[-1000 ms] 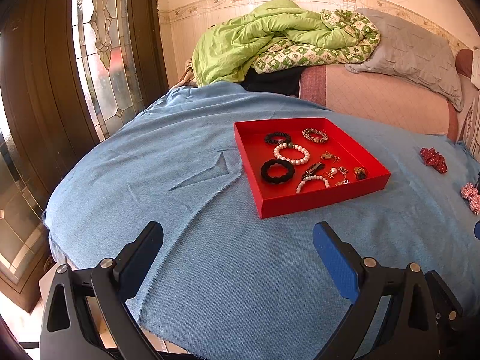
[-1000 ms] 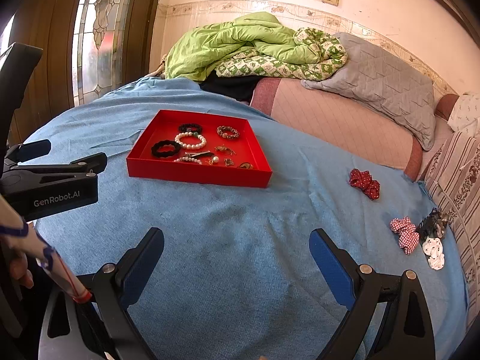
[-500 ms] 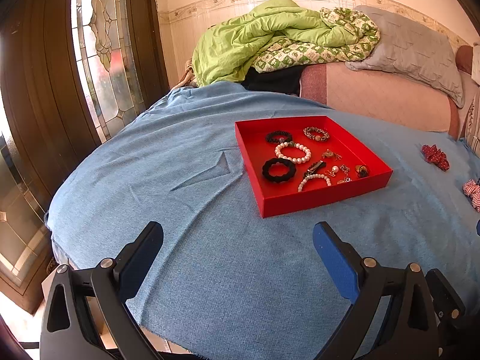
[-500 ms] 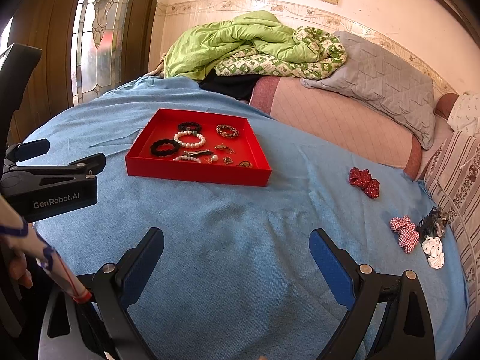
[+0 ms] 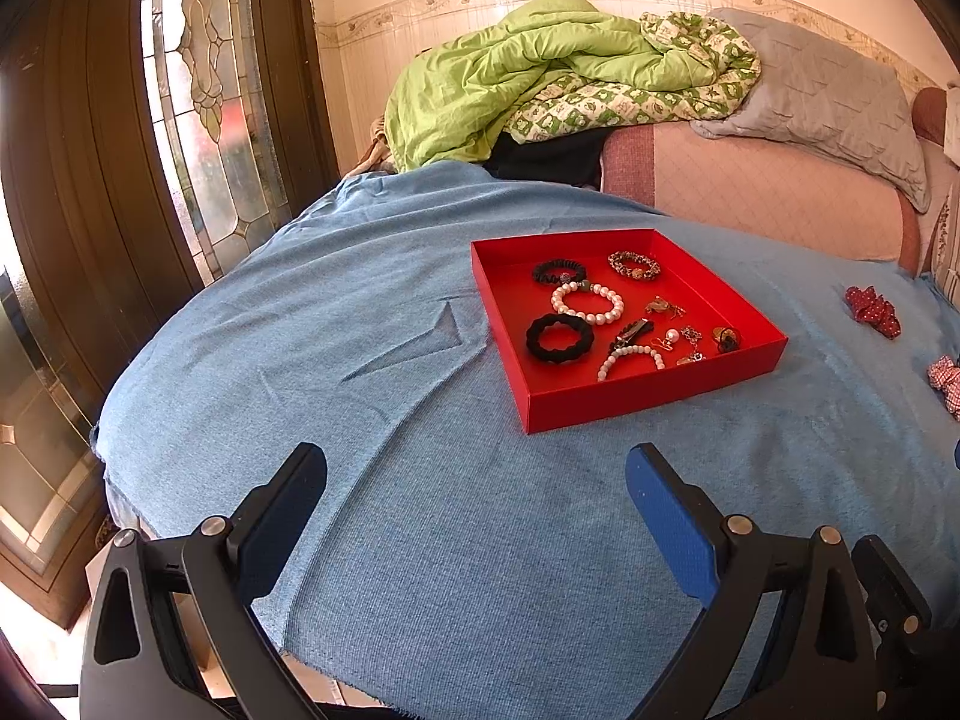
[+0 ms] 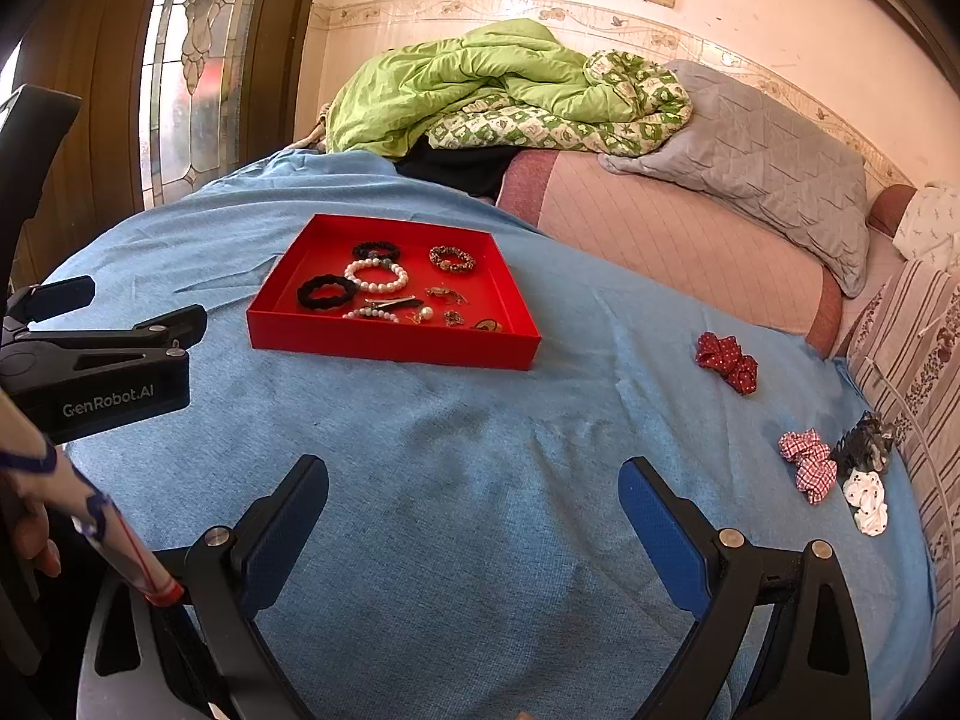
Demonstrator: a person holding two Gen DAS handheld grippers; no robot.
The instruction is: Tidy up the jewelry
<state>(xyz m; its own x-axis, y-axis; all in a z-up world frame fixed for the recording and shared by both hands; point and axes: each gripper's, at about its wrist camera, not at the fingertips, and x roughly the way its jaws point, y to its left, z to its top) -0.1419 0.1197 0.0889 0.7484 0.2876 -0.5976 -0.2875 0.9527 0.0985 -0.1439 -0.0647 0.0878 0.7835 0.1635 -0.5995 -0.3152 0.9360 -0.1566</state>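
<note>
A red tray [image 5: 654,396] sits on the blue cloth and holds a black scrunchie [image 5: 559,339], a white pearl bracelet [image 5: 587,301], a hair clip and several small pieces. The tray also shows in the right wrist view [image 6: 384,343]. A red scrunchie [image 6: 726,361], a checked scrunchie [image 6: 809,468], a dark one [image 6: 867,441] and a white one [image 6: 867,501] lie loose on the cloth at the right. My left gripper [image 5: 477,480] is open and empty, short of the tray. My right gripper [image 6: 474,489] is open and empty, well short of the scrunchies.
A green quilt [image 6: 480,90] and grey pillow [image 6: 774,162] lie on the pink sofa behind. A wooden door with stained glass [image 5: 198,96] stands at the left. The cloth's near edge [image 5: 336,666] hangs just ahead of my left gripper.
Both views have shifted very slightly; the tray sits a touch more to the right in the left wrist view. Both grippers stay open and empty.
</note>
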